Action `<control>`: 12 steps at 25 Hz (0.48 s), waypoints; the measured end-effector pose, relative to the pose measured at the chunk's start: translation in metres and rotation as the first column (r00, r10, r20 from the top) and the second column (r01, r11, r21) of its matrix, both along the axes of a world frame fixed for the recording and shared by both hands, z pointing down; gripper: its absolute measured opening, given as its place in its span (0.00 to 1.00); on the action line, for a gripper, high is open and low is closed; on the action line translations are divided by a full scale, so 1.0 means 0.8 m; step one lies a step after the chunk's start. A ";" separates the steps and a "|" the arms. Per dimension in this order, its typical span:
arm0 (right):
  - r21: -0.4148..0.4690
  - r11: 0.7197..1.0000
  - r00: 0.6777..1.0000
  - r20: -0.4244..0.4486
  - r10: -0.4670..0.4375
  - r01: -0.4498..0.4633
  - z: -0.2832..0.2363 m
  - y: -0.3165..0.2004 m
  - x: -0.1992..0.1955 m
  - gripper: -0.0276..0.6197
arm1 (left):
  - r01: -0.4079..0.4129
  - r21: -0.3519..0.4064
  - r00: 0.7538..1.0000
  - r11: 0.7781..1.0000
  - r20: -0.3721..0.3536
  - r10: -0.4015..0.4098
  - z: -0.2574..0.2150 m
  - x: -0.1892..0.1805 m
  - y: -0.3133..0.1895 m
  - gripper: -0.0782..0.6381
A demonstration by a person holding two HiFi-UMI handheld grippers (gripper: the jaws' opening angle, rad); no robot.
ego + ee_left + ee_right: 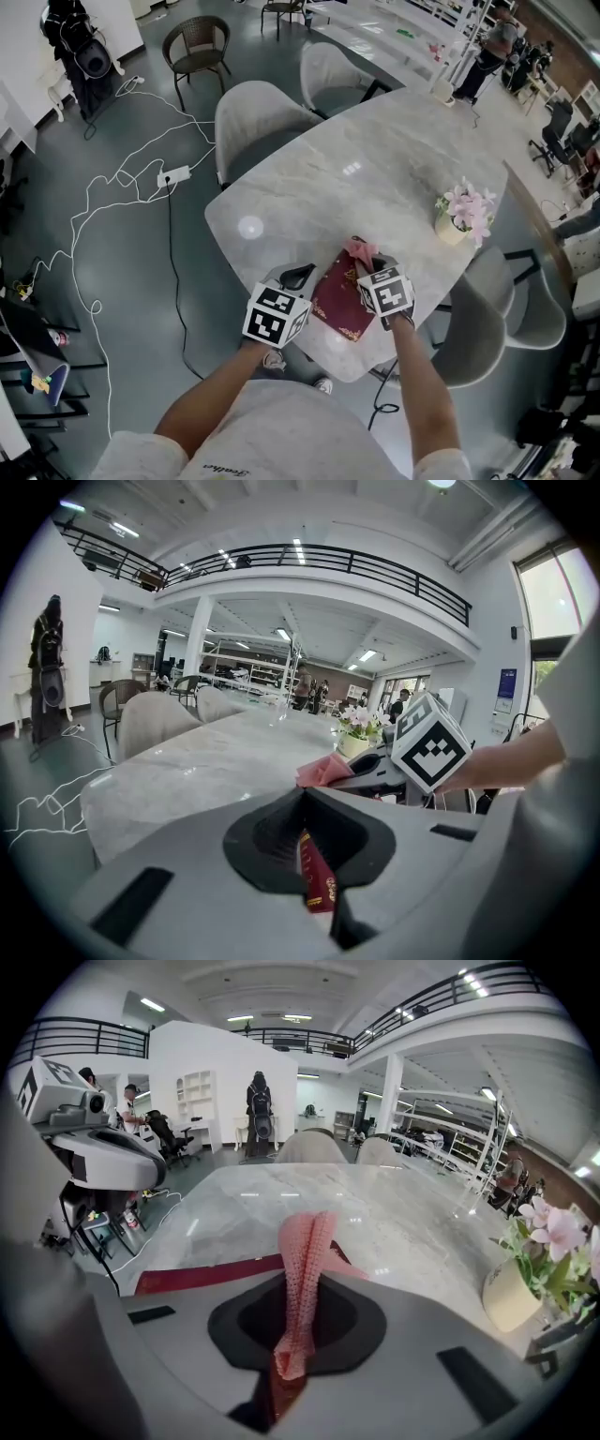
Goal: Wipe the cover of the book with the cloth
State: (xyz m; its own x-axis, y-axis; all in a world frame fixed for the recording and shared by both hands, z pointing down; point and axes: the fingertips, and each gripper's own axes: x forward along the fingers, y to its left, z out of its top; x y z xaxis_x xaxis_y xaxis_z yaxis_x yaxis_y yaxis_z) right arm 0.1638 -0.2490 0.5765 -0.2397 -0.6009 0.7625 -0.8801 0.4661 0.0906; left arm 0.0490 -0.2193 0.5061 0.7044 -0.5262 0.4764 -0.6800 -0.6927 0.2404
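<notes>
An open hall with a gallery (300,560); its pale marble surface (375,159) carries a potted pink flower (464,211) near the right edge. At the near edge of the surface we find the dark red book (339,302). The left tool (298,277) is clenched on the book's left edge. The right tool (367,269) grasps the pink cloth (361,249), which we see draped from its jaws onto the book's far end.

The book (339,298) at the table's (375,159) near edge is dark red with gold ornament; the cloth (302,1269) is pink, finely dotted; the table is pale grey marble, faintly veined; by its right edge, pink flowers (469,202) in a cream pot (450,231); the left gripper (296,277) and right gripper (367,267) bear black-and-white square markers.
</notes>
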 end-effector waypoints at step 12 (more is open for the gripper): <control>-0.008 0.998 0.998 0.025 -0.058 0.058 0.001 0.025 -0.020 0.07 | 0.044 -0.001 0.999 0.999 0.008 -0.044 0.001 -0.007 0.023 0.12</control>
State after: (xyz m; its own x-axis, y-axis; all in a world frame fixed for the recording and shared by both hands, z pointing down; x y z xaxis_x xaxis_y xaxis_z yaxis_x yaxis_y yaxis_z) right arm 0.1475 -0.2293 0.5771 -0.2930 -0.5786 0.7612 -0.8536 0.5170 0.0644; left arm 0.0437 -0.2011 0.5066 0.6767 -0.5560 0.4826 -0.7117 -0.6618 0.2355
